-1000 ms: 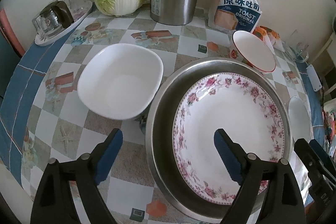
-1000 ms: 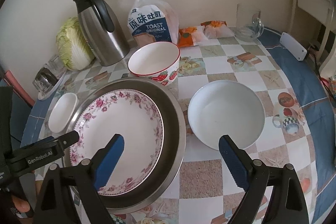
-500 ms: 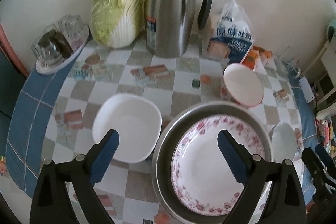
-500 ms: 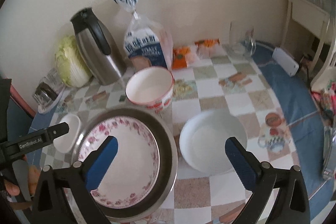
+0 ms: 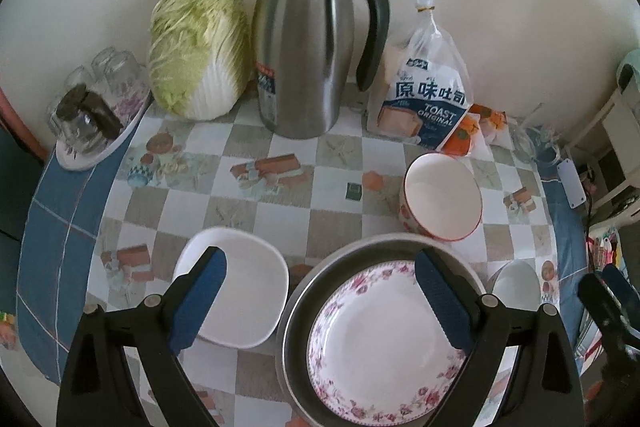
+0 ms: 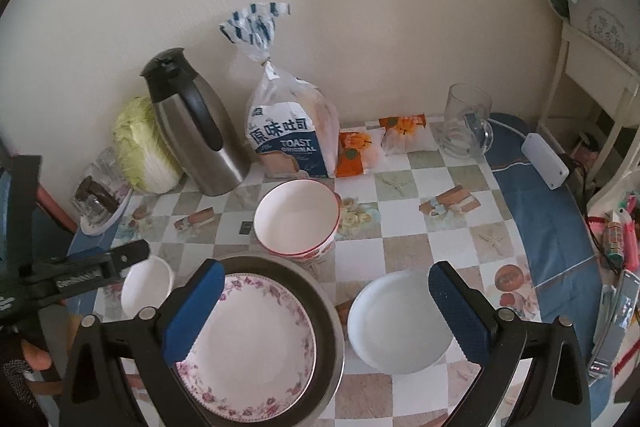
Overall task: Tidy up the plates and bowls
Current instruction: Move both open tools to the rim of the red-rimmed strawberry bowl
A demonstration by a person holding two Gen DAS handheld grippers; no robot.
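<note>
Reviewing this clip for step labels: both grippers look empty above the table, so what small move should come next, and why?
Probably lower the open right gripper over the round white bowl rim. It sits loose beside the metal basin already holding the floral plate, and it lies under that gripper's right finger.

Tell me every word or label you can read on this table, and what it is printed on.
"原味吐司" on the bread bag.
"TOAST ORIGINAL" on the same bag, below the Chinese characters.
Small logo above those characters: too small to read.
Red and blue sticker on the steel thermos jug: blurred, unreadable.
White lettering on the left gripper, seen from the right wrist: too blurred to read.
Orange snack packets: print unreadable.
</note>
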